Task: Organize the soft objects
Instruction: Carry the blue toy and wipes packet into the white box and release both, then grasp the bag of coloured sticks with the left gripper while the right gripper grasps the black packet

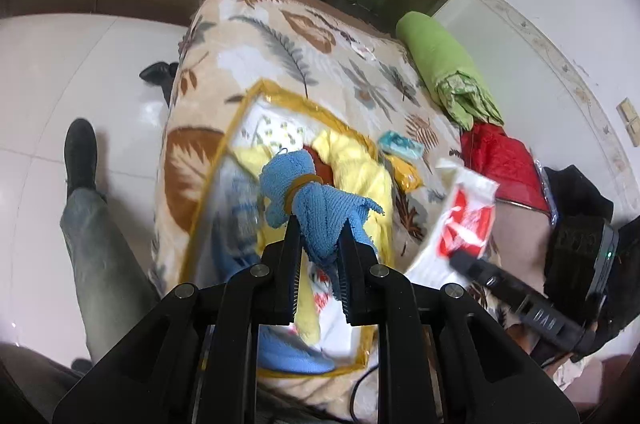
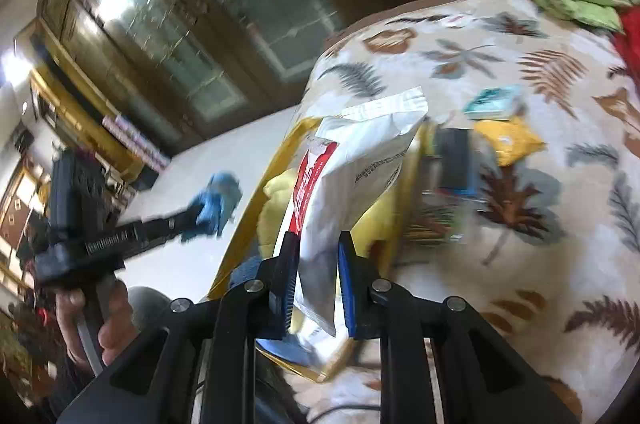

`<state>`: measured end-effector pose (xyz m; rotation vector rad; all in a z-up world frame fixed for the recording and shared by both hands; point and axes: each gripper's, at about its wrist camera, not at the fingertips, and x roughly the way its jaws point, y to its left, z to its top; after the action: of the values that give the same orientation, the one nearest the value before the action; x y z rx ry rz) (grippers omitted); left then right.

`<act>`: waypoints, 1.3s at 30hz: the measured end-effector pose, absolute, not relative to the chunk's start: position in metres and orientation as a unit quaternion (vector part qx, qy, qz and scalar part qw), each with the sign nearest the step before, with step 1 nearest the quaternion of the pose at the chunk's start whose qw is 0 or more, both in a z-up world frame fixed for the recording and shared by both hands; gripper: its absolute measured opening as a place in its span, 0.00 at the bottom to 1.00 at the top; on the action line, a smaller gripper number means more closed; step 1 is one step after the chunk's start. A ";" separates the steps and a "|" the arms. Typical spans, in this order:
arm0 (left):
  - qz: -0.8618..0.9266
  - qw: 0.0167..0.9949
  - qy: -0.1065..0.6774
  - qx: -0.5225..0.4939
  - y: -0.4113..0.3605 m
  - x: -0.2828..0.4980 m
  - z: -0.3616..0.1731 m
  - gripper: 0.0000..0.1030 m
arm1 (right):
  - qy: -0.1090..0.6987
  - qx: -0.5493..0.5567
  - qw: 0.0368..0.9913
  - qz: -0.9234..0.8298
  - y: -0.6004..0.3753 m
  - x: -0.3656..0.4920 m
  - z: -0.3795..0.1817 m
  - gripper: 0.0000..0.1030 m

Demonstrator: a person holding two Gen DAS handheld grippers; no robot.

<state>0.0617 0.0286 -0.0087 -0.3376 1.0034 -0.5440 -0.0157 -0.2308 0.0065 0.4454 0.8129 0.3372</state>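
Note:
My left gripper (image 1: 320, 228) is shut on a blue towel (image 1: 316, 204) tied with a rubber band, held above a yellow-rimmed clear storage bag (image 1: 240, 112) that holds yellow and blue cloths. My right gripper (image 2: 318, 244) is shut on a white and red plastic packet (image 2: 356, 168), held over the same bag (image 2: 292, 136). The packet also shows in the left wrist view (image 1: 464, 216), with the right gripper (image 1: 460, 256) below it. The left gripper and blue towel (image 2: 216, 204) appear at the left of the right wrist view.
The leaf-patterned blanket (image 1: 320, 36) covers the table. A green folded cloth (image 1: 444, 64), a red cloth (image 1: 500, 160), a teal packet (image 1: 400, 144) and a yellow packet (image 2: 508, 140) lie on it. White tiled floor and my legs are at left.

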 end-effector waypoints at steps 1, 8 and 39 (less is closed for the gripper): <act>-0.258 0.829 0.473 -0.152 0.028 0.067 -0.008 0.15 | 0.395 0.206 0.879 0.172 -0.222 -0.008 0.007 0.17; -0.260 0.834 0.479 -0.091 0.014 0.111 -0.012 0.15 | 0.424 0.190 0.865 0.190 -0.194 0.045 0.000 0.18; -0.255 0.826 0.468 -0.185 0.022 0.157 -0.047 0.53 | 0.391 0.270 0.866 0.156 -0.231 0.028 -0.004 0.55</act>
<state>0.1566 0.0217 -0.0472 -0.3936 0.9942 -0.5425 0.0282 -0.2308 -0.0044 0.5657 0.8199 0.3268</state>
